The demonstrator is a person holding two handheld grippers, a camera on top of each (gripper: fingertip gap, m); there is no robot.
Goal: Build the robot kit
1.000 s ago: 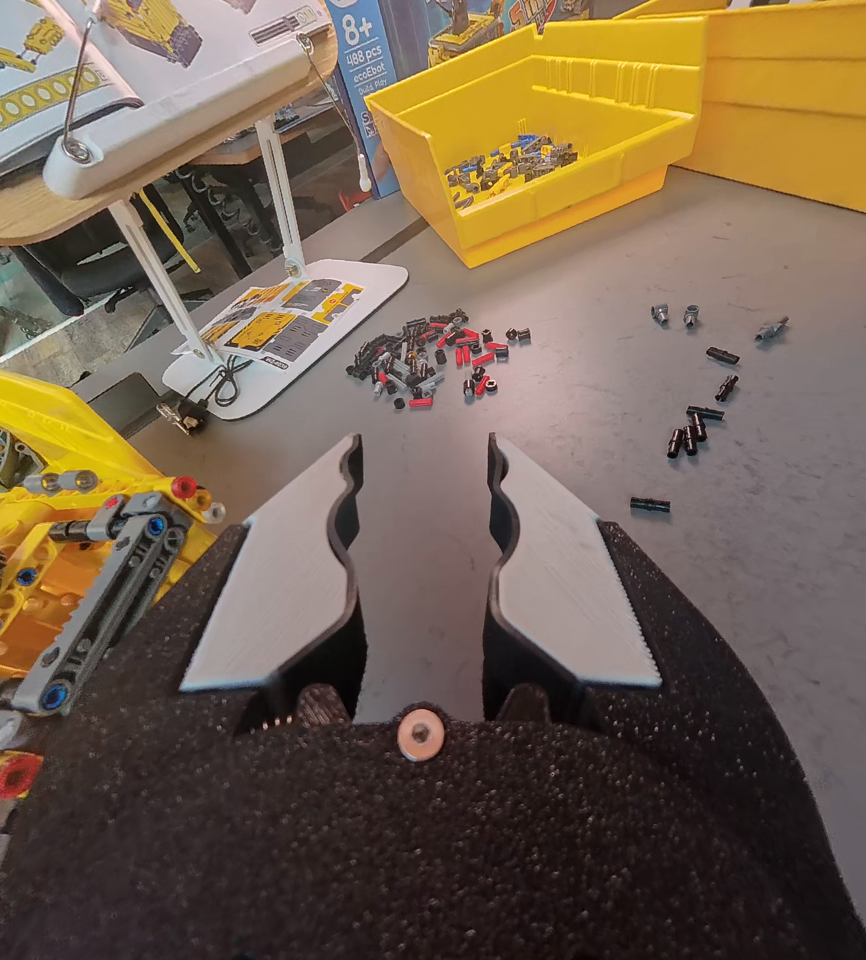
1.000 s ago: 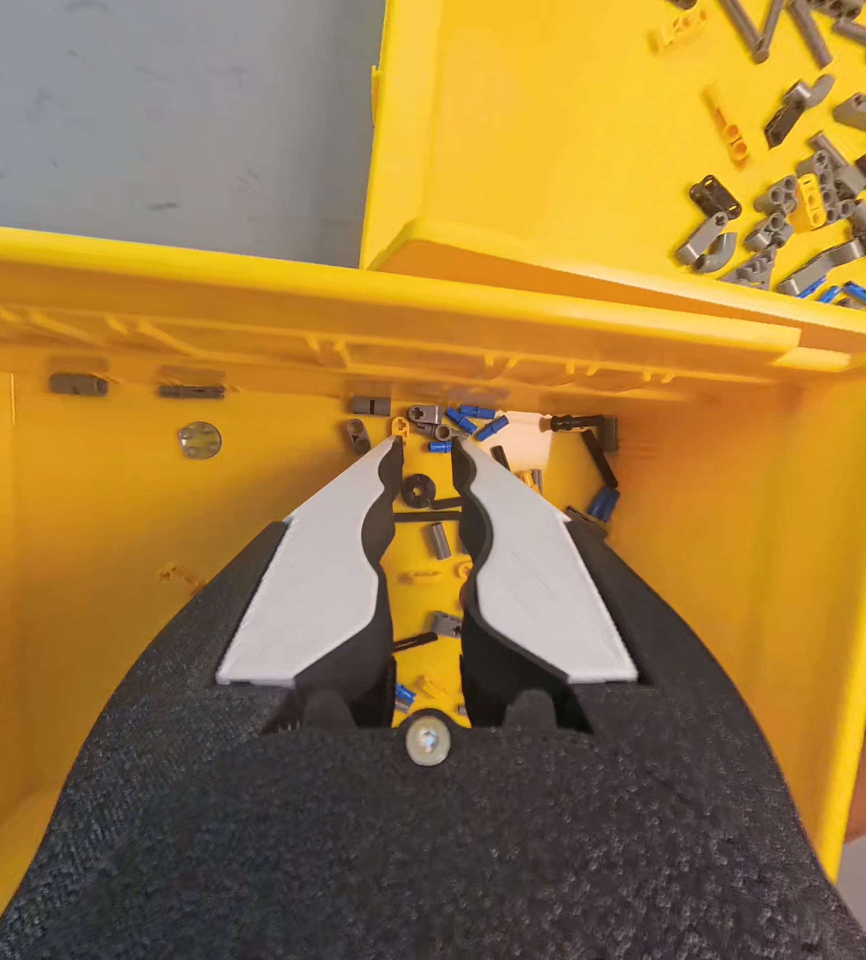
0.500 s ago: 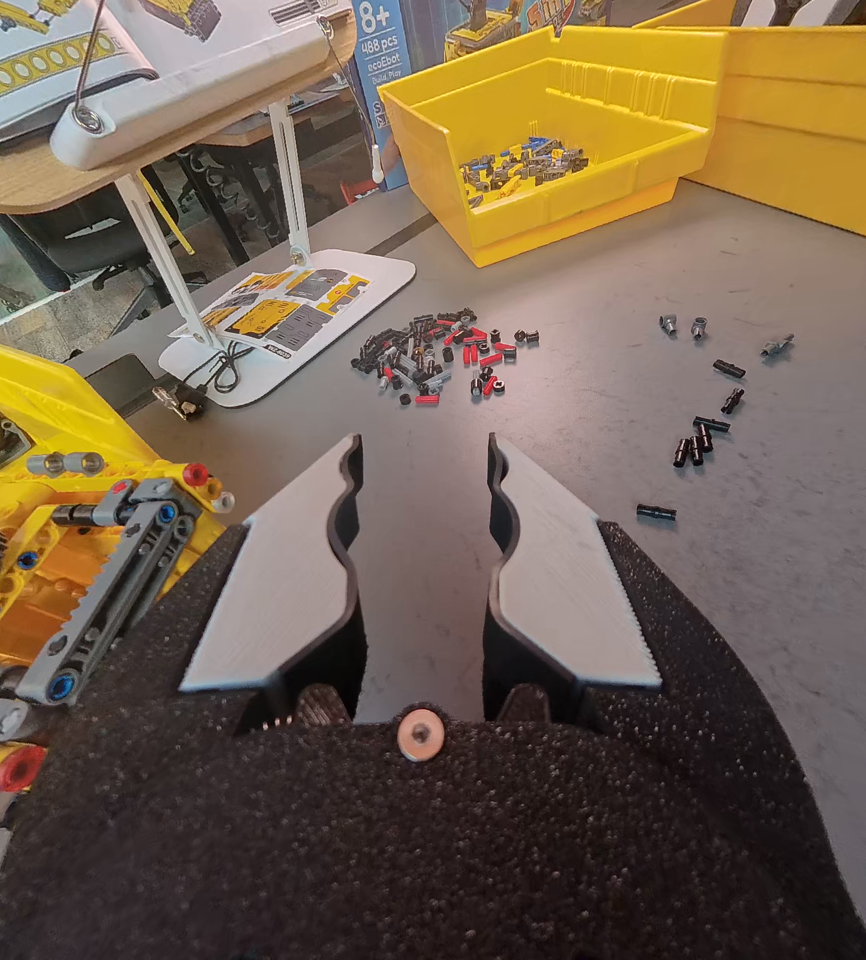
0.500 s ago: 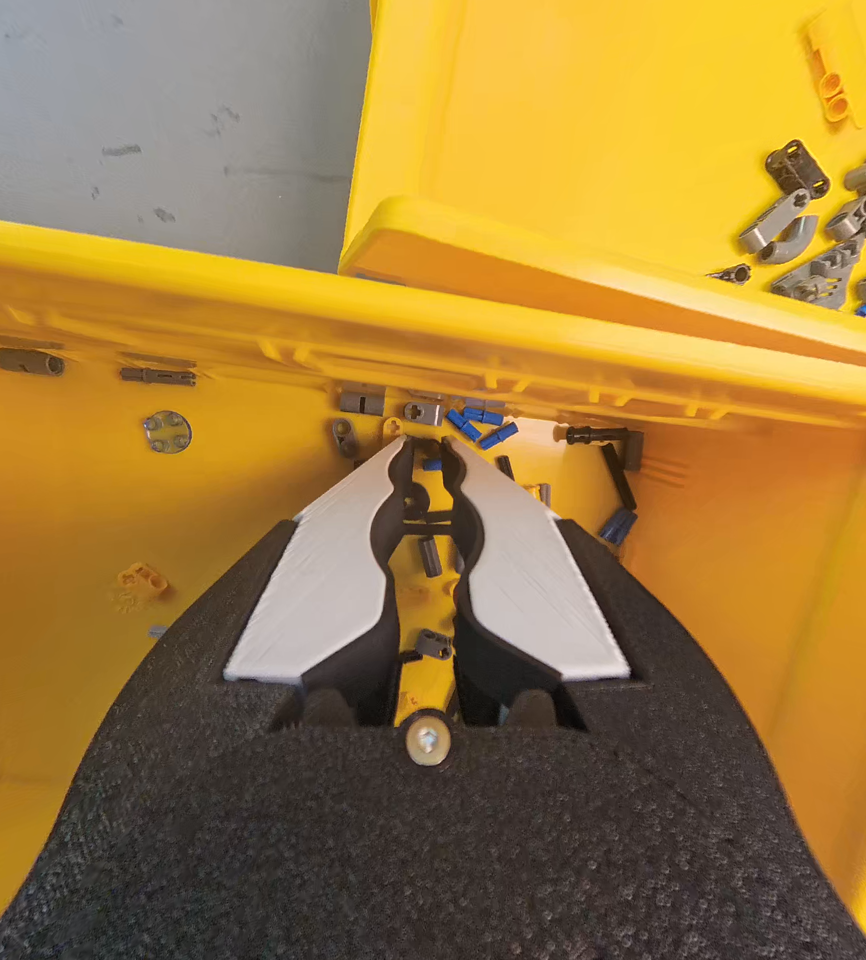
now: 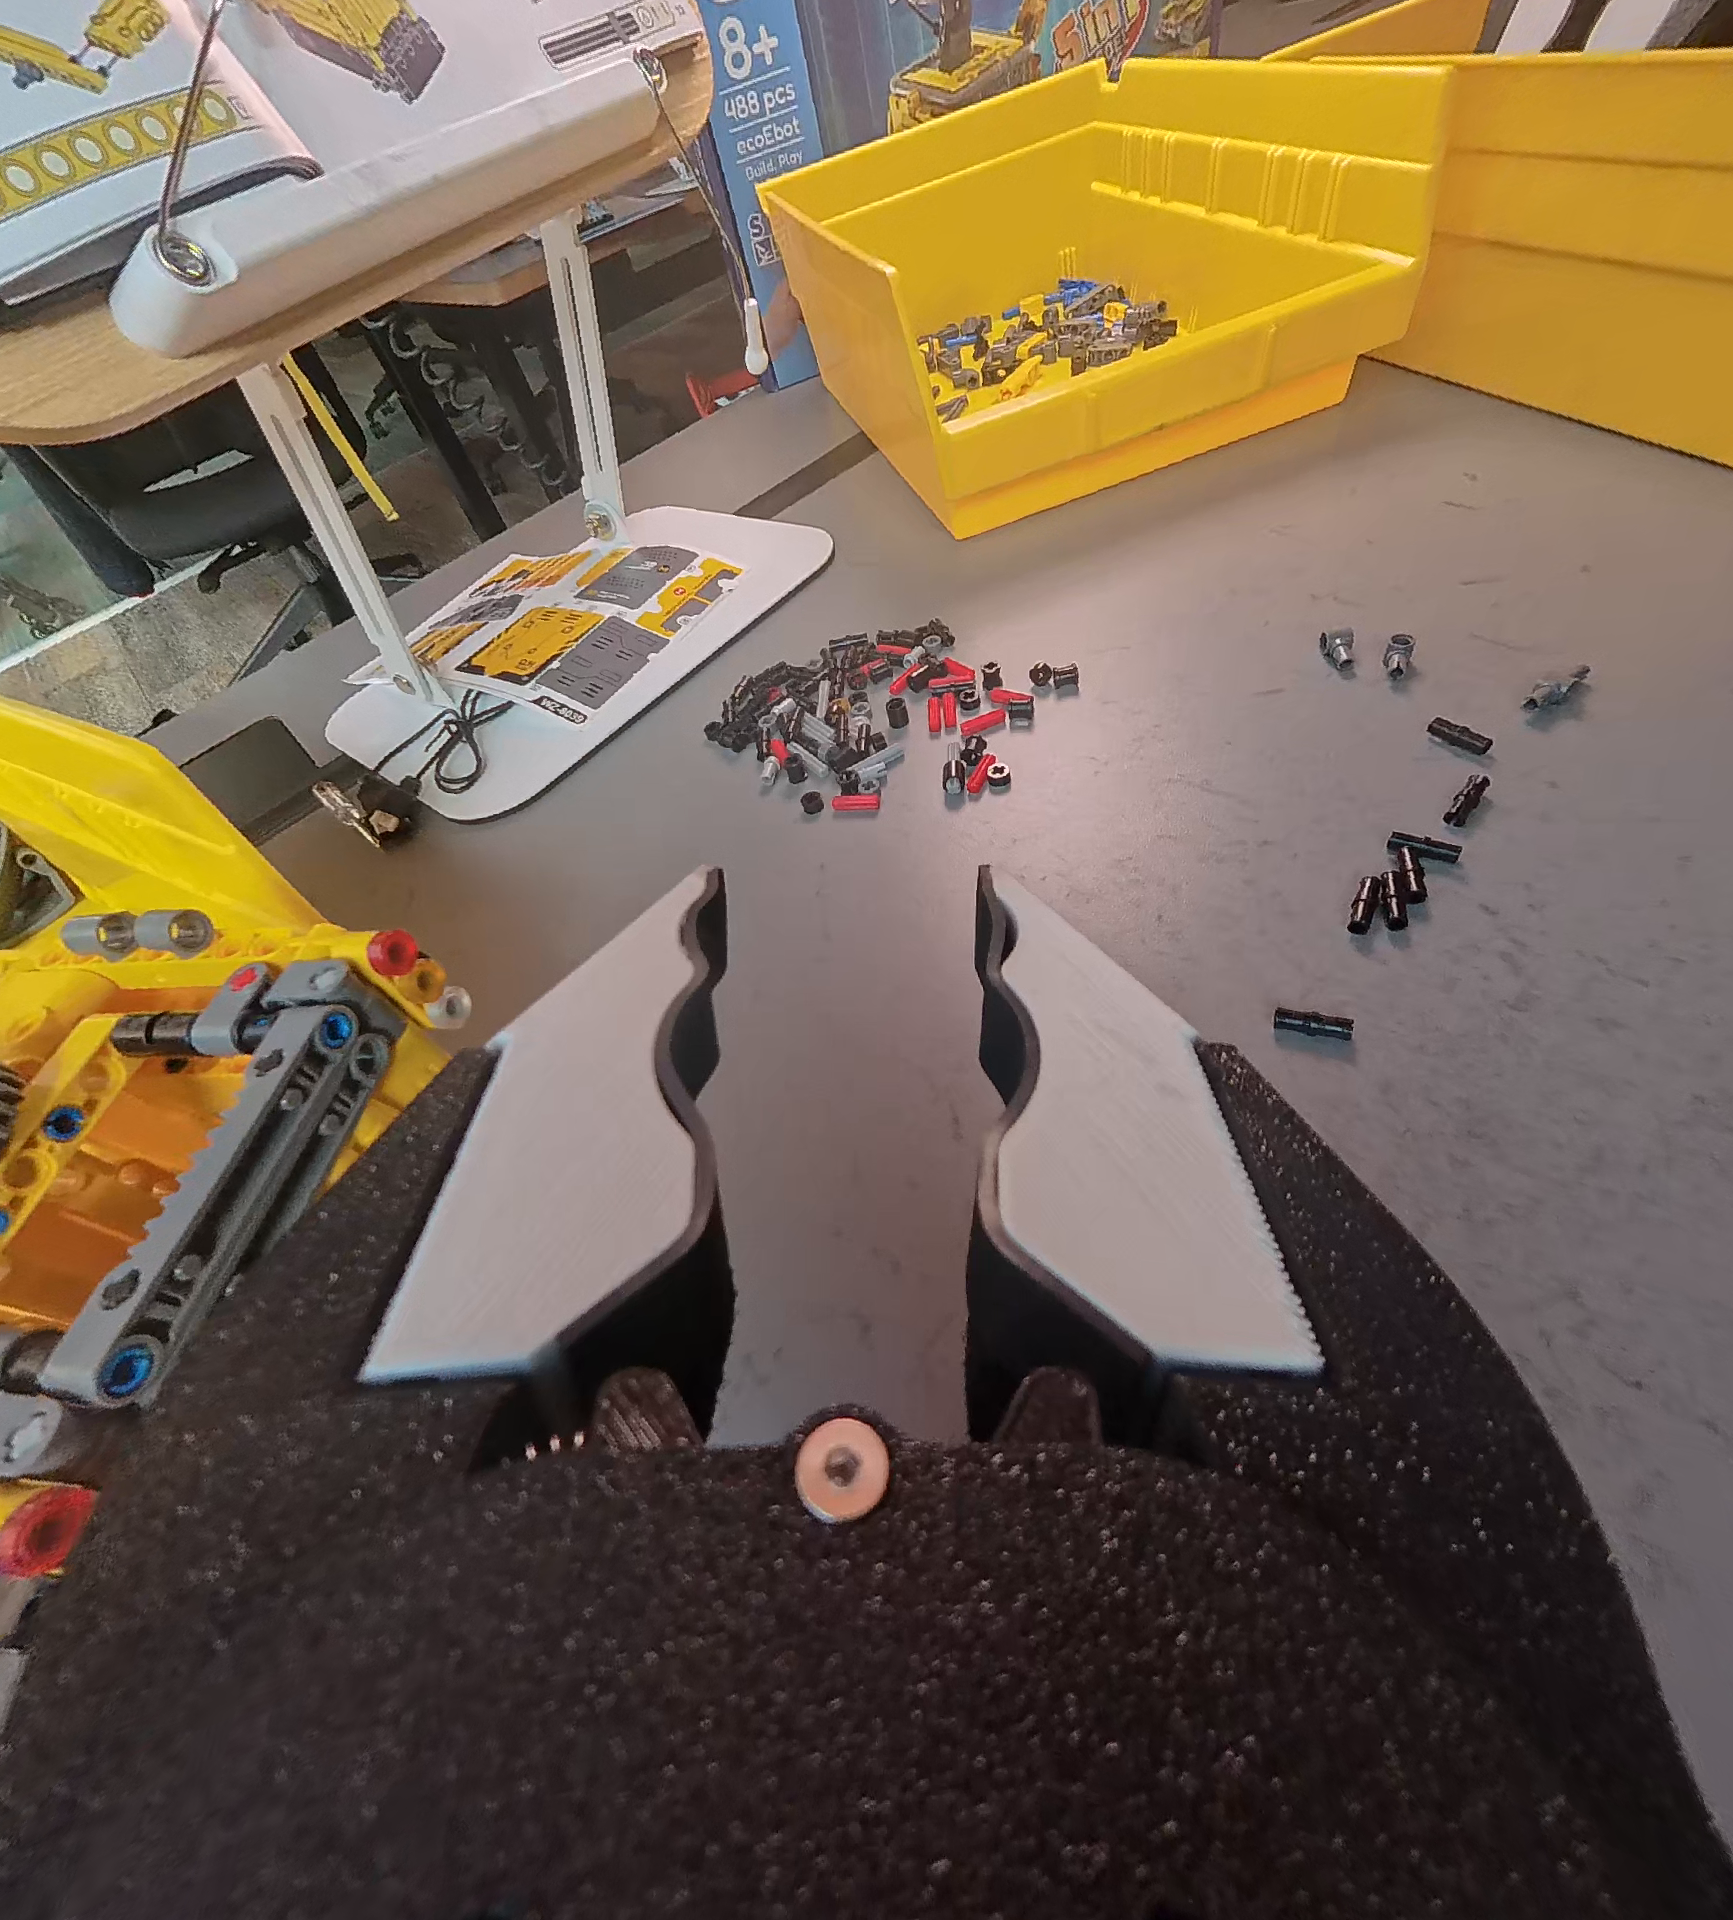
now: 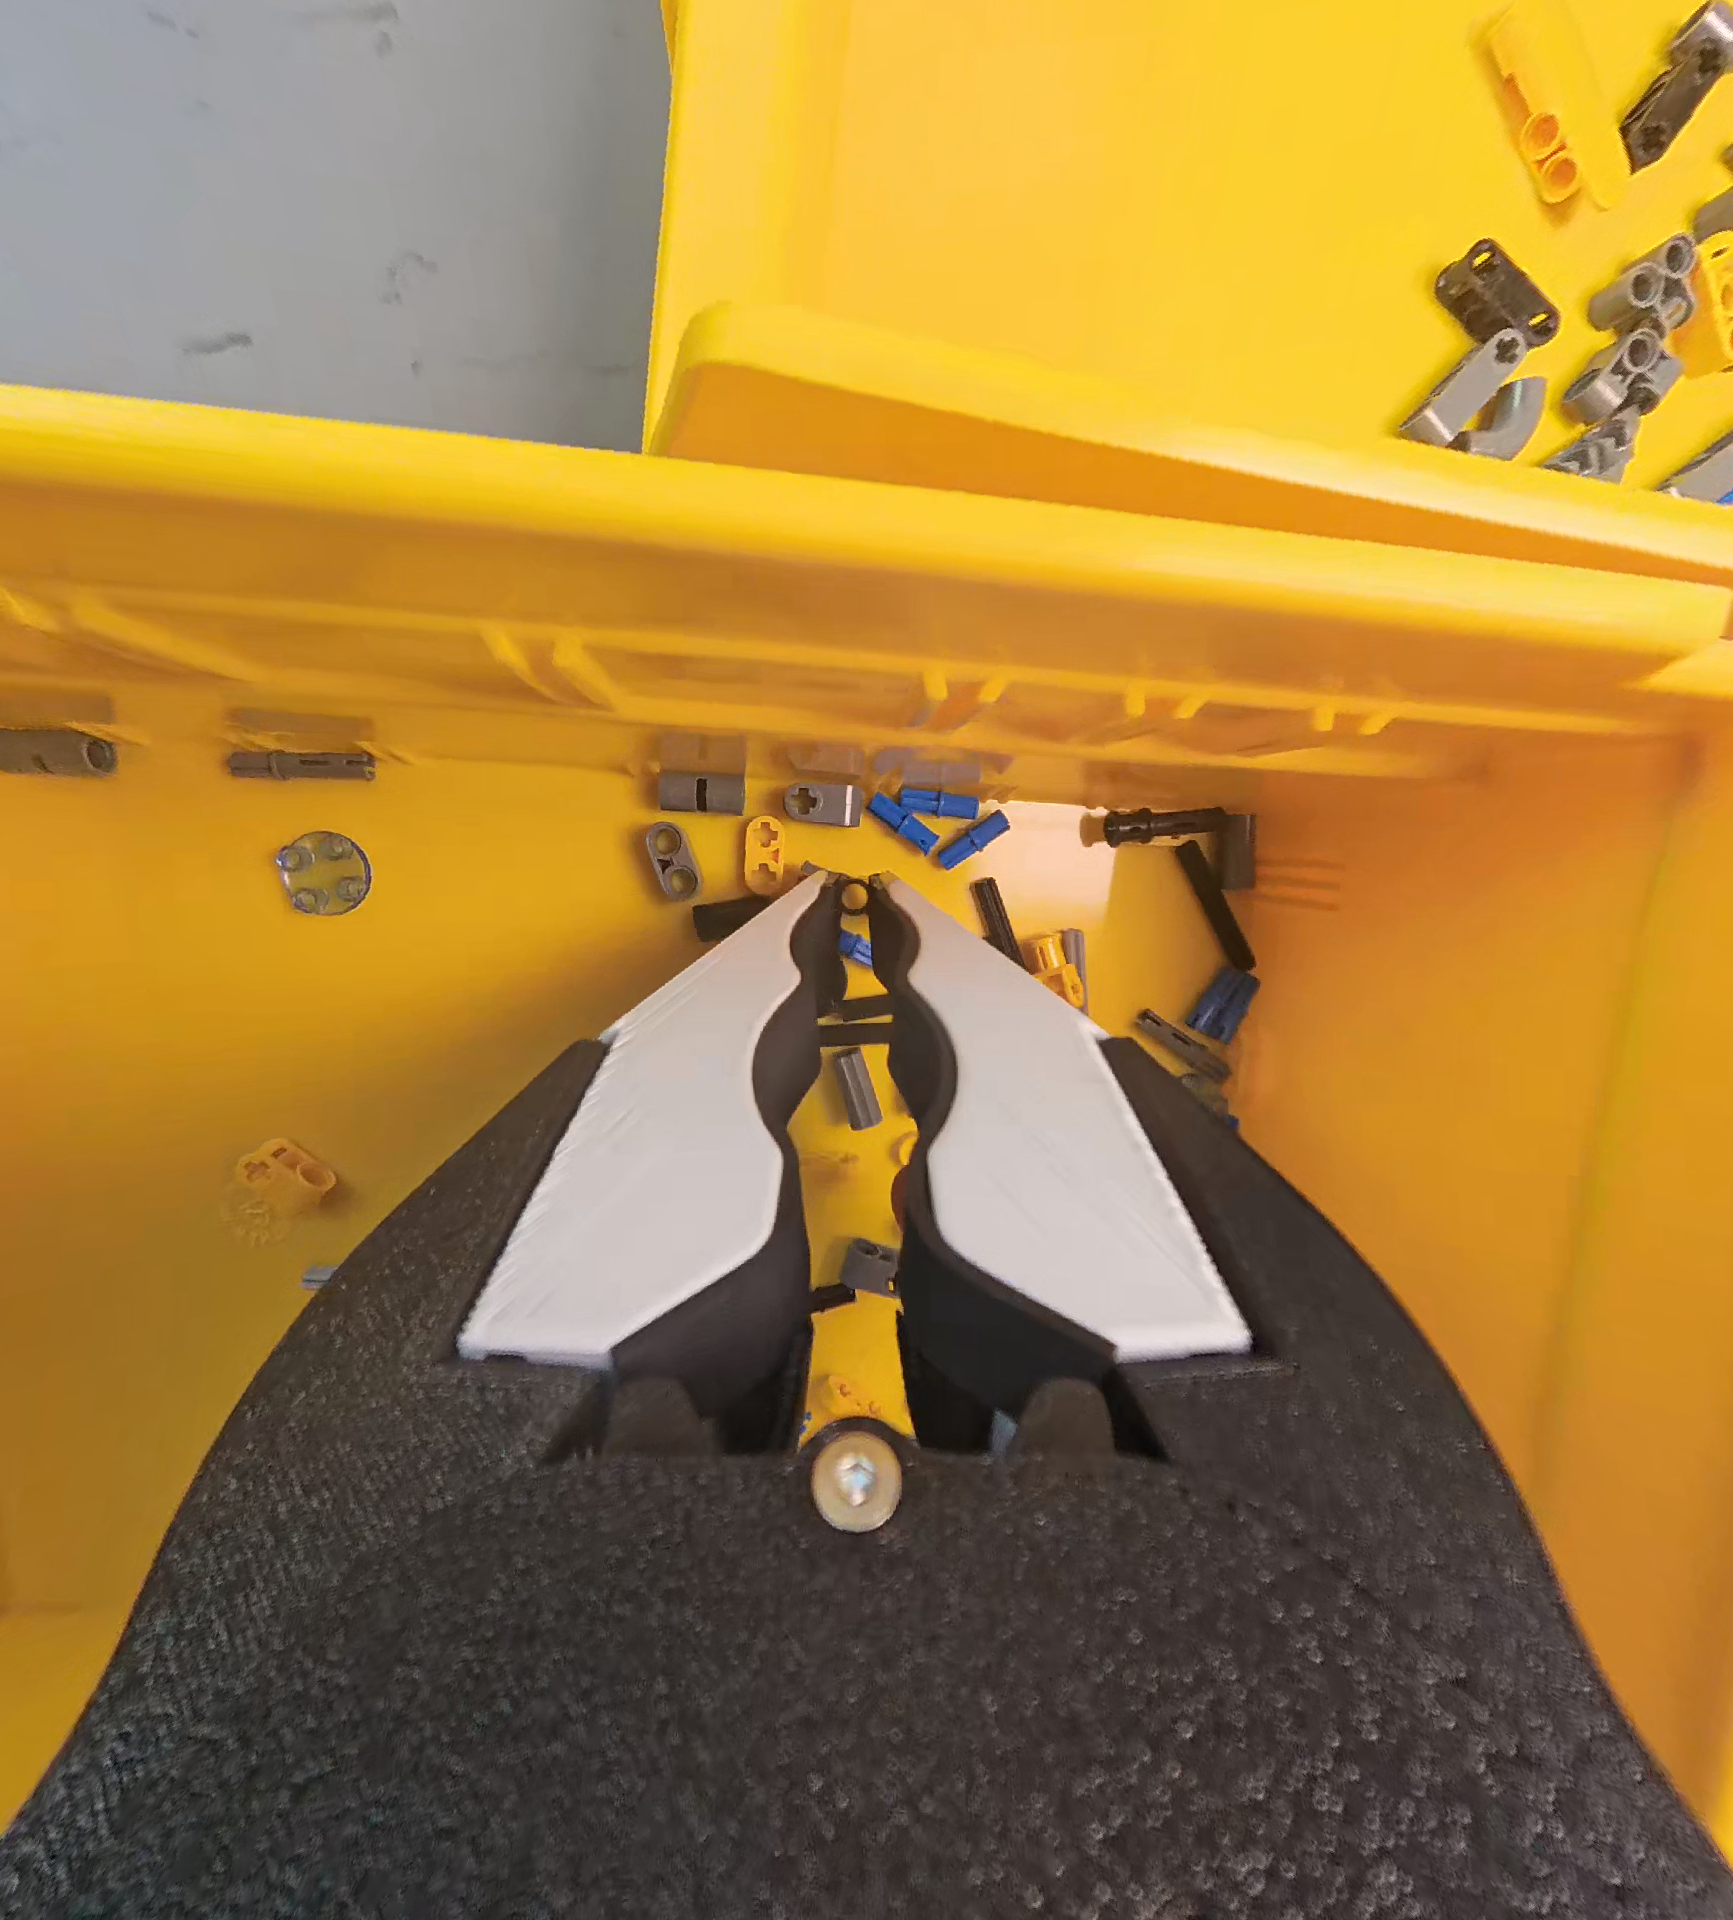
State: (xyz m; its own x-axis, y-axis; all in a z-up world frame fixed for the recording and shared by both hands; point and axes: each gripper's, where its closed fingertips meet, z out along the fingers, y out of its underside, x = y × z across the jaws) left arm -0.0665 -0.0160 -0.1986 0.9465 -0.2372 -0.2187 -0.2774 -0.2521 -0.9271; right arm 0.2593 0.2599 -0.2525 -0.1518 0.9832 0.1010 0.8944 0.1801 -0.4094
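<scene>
Pinching a small black ring (image 6: 854,896) inside a yellow bin (image 6: 1464,1143) — right gripper (image 6: 849,883).
Left gripper (image 5: 849,902) hovers over the grey table (image 5: 1464,1195), jaws apart, empty — beside one yellow model (image 5: 62,1122).

Left gripper (image 5: 849,904) sits over table (image 5: 1464,1299), w/ part-built model (image 5: 114,1122) just left. Loose pin pile (image 5: 872,717) ahead; scattered pins (image 5: 1402,883) to right. Stand base (image 5: 633,634) ahead-left, bin (image 5: 1101,343) behind pile. Right gripper (image 6: 849,883) is inside a 2nd bin (image 6: 426,1039), tips around a small ring (image 6: 854,896) near back wall; 3rd bin (image 6: 1153,260) behind.
</scene>
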